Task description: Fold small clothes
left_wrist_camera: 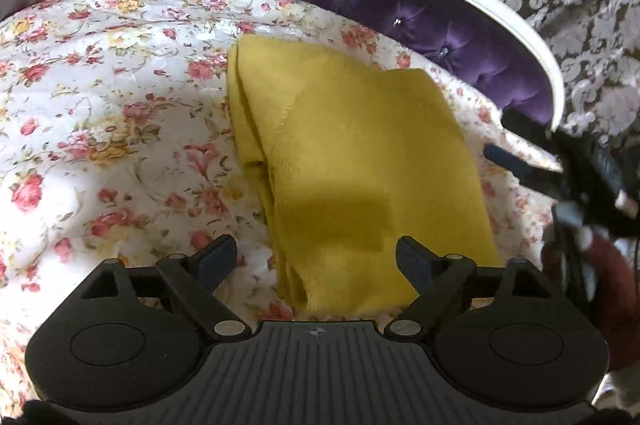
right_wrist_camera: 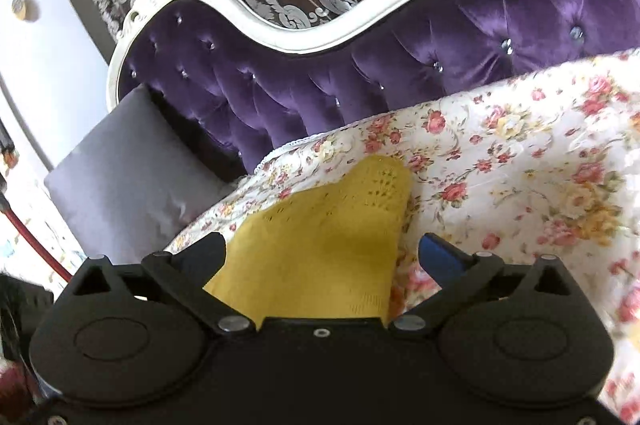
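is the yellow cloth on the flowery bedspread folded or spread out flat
Folded. The yellow cloth lies in a compact stack on the bedspread, with doubled layered edges along its left side.

Mustard-yellow knit garment (left_wrist_camera: 360,161), folded into layers, flat on the floral quilt (left_wrist_camera: 100,85)

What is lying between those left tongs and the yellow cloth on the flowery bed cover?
Nothing visible. The left tongs stand open just in front of the folded yellow cloth, with only bare floral bedspread around it.
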